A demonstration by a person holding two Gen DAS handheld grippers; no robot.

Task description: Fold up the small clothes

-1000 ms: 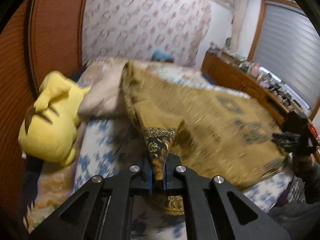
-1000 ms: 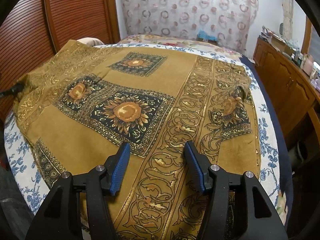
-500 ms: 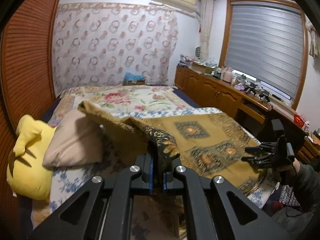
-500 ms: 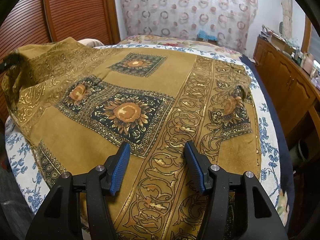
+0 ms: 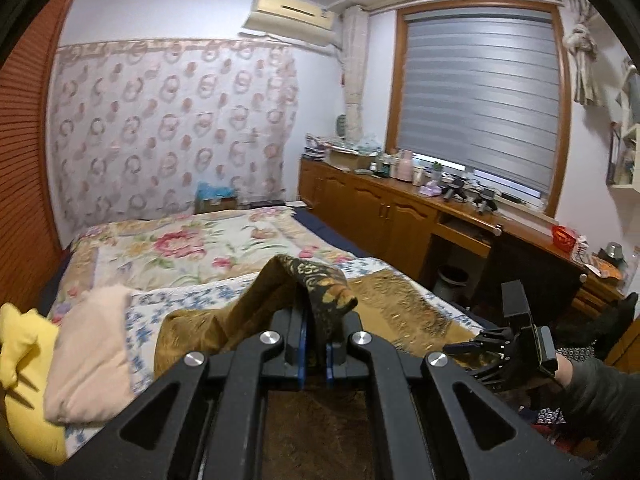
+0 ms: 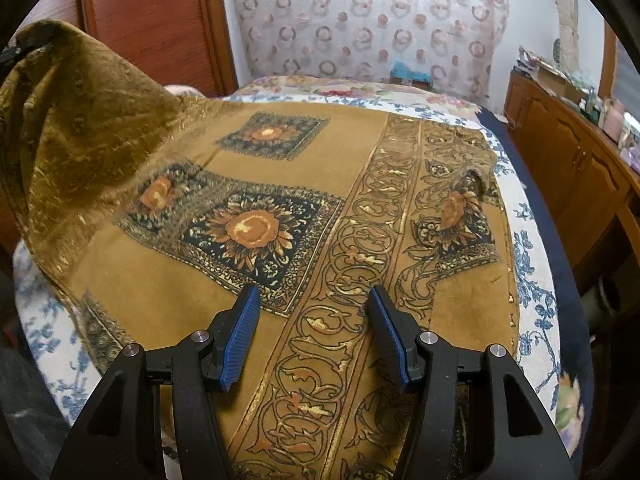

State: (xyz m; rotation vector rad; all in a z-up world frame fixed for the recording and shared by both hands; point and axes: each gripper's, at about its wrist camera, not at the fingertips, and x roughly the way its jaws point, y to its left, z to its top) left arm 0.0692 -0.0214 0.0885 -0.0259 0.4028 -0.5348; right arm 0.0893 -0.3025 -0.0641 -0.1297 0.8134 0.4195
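Observation:
A mustard-gold cloth with dark sunflower squares and scrolled borders lies spread over the bed. My left gripper is shut on one corner of the cloth, which drapes over its fingertips and is lifted well above the bed. In the right wrist view that raised corner stands up at the far left. My right gripper hovers open over the near part of the cloth, nothing between its blue pads. It also shows low right in the left wrist view as the right gripper.
A yellow plush toy and a beige pillow lie at the bed's left. A floral quilt covers the far bed. Wooden cabinets with clutter run along the right under a shuttered window. A wooden slatted wall stands left.
My left gripper has risen and swung up with the cloth corner, pulling that side of the cloth off the bed. The right gripper has stayed still and open.

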